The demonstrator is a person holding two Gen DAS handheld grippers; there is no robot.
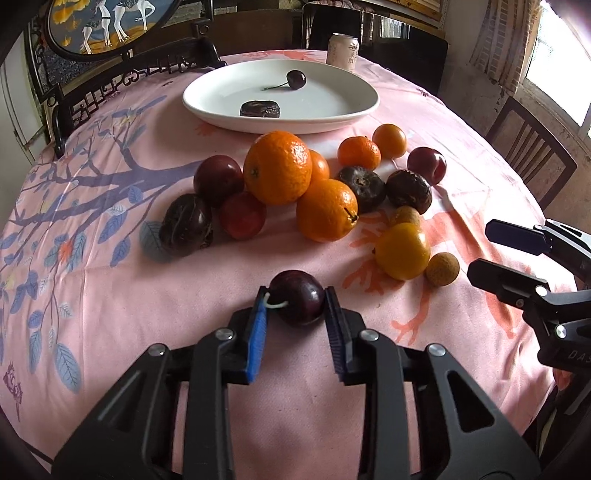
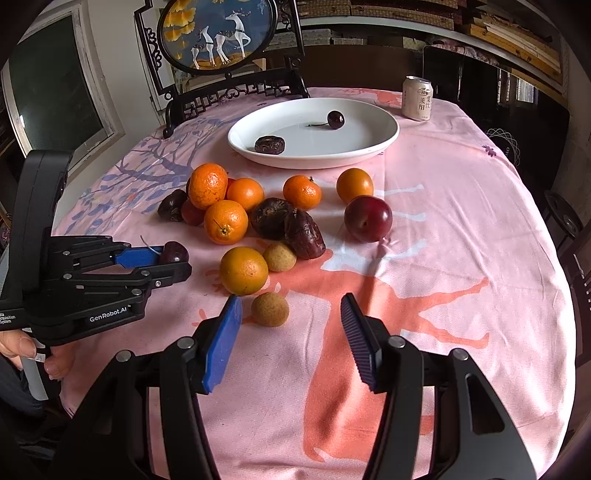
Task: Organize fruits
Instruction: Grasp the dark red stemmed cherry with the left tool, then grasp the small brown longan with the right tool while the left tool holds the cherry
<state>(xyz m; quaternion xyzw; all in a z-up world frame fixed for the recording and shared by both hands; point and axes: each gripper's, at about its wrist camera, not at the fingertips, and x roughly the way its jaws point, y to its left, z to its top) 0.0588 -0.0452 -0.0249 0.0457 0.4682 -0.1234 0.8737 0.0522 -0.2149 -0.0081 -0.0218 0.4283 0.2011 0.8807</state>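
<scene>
My left gripper (image 1: 295, 299) is shut on a dark cherry (image 1: 297, 297) with a pale stem, held just above the pink tablecloth; it also shows in the right wrist view (image 2: 173, 253). My right gripper (image 2: 291, 314) is open and empty, and a small tan longan (image 2: 270, 309) lies just left of its middle. A white plate (image 1: 332, 110) at the back holds a cherry (image 1: 296, 79) and a dark date (image 1: 260, 108). Several oranges (image 1: 277, 167), plums (image 1: 426, 165) and dark wrinkled fruits (image 1: 185, 224) lie in a cluster before the plate.
A drink can (image 1: 343, 51) stands behind the plate. Dark wooden chairs (image 1: 532, 151) ring the round table, and a framed deer picture (image 2: 218, 33) stands at the back. The table edge curves away on the right (image 2: 546, 258).
</scene>
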